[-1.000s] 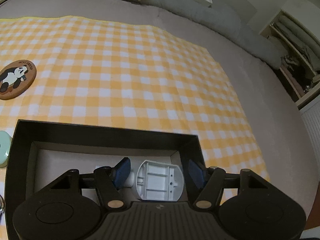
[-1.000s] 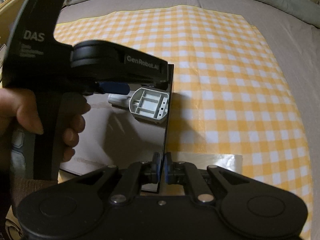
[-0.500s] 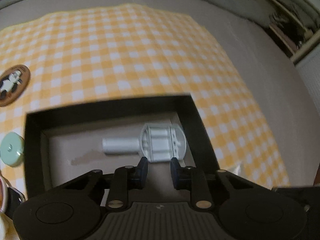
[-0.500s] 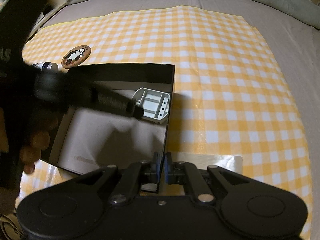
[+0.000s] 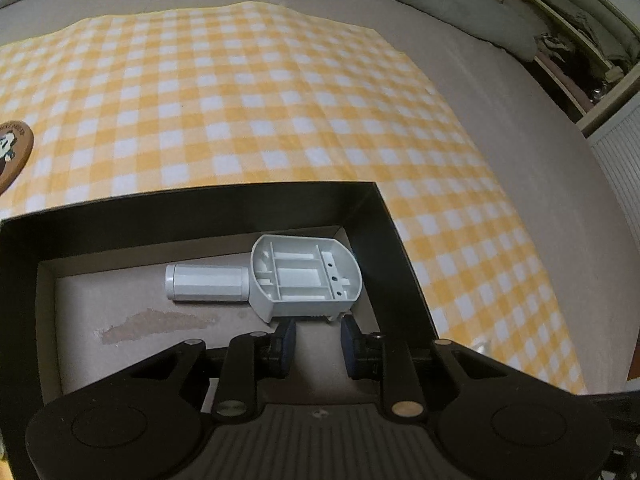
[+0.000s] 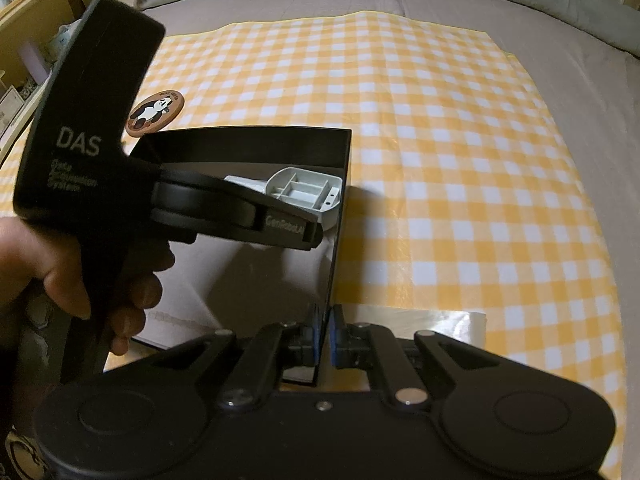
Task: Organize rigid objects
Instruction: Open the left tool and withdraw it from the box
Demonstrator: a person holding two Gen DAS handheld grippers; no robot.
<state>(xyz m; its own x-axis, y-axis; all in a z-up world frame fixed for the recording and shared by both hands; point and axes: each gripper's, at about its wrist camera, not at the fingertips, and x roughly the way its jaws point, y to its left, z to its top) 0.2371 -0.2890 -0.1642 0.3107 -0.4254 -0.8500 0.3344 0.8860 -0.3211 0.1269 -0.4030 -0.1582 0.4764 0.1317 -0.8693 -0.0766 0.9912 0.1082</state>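
Grey plastic part (image 5: 306, 278) lying in black box (image 5: 192, 210) (far right corner); left gripper (image 5: 318, 338) parted, empty, jaws just narrowed; right gripper (image 6: 324, 334) clamped on box wall; steady box, lift clear before next item.

Grey ribbed plastic part (image 5: 306, 278) on its side, black box (image 5: 192, 208) corner

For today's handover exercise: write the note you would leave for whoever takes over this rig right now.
Left gripper: jaws have just been closing, now open with a gap and nothing between them, just short of the grey plastic bracket.
Right gripper: shut on the side wall of the black box.
Done: bracket lies in the box's far right corner.
Left: panda coaster is on the yellow checked cloth, outside the box.
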